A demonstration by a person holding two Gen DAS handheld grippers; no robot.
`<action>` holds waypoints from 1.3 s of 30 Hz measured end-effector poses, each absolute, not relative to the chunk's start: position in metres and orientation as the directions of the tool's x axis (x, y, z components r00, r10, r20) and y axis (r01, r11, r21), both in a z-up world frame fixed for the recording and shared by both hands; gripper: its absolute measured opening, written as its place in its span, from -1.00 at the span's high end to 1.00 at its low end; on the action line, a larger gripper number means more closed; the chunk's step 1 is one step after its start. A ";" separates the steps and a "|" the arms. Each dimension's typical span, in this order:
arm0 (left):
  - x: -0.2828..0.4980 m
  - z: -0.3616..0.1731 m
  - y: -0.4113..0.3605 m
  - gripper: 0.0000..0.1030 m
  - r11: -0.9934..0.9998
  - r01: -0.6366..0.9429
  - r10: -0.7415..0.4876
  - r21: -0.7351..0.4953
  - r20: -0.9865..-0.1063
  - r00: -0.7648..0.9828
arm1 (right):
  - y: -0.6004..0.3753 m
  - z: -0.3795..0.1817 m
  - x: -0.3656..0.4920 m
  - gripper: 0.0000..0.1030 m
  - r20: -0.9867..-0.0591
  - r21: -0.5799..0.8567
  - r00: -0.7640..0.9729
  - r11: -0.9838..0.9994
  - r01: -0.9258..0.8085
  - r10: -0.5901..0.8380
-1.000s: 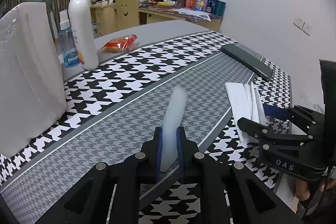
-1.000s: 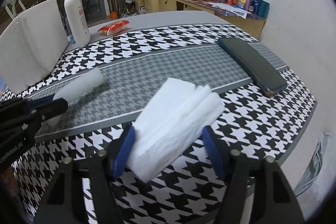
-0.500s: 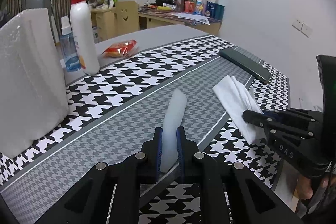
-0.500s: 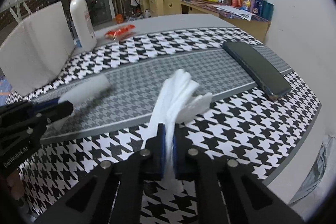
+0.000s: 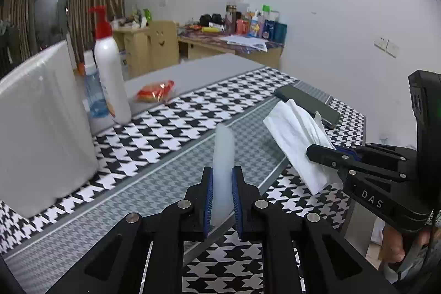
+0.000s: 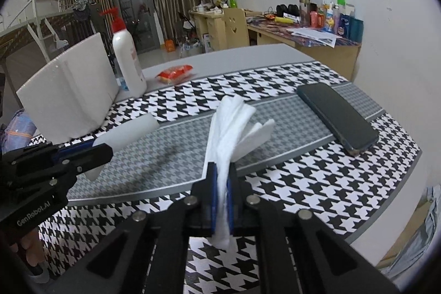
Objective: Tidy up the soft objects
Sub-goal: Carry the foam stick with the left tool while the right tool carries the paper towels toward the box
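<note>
You are gripping a white foam piece (image 5: 223, 156) in your left gripper (image 5: 222, 200) and pinching folded tissues (image 6: 230, 126) in your right gripper (image 6: 220, 200), both lifted above the table (image 6: 317, 183); placing them is remaining

a pale, translucent white pad (image 5: 223, 156), thin and stiff, stands on edge above the grey middle strip of the table, lifted clear of it, its lower end pinched between blue-padded fingers. to its right a stack of white tissues (image 6: 228, 134), soft and folded, is also lifted above the table near the front edge; its lower end is squeezed flat while its upper layers fan apart, one sheet flopping out to the right.
</note>
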State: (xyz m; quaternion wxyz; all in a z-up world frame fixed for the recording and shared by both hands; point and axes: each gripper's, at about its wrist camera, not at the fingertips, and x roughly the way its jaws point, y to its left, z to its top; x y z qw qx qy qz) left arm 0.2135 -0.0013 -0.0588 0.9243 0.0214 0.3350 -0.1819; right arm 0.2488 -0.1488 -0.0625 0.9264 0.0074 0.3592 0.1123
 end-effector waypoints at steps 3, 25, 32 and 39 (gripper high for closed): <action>0.209 -0.052 -0.001 0.72 0.935 0.343 -0.322 -0.089 -0.616 0.718 | -0.149 -0.056 0.247 0.83 -0.651 0.096 0.725 0.972 -0.214 0.224; 0.181 -0.006 0.012 0.72 0.955 0.281 -0.287 -0.094 -0.528 0.800 | -0.142 -0.012 0.235 0.82 -0.551 0.120 0.775 0.948 -0.295 0.311; 0.177 0.007 0.025 0.72 0.971 0.231 -0.233 -0.068 -0.508 0.829 | -0.126 0.002 0.232 0.82 -0.520 0.103 0.782 0.933 -0.344 0.345; 0.172 0.021 0.045 0.72 0.986 0.156 -0.161 -0.051 -0.473 0.866 | -0.115 0.018 0.236 0.82 -0.494 0.107 0.783 0.921 -0.376 0.377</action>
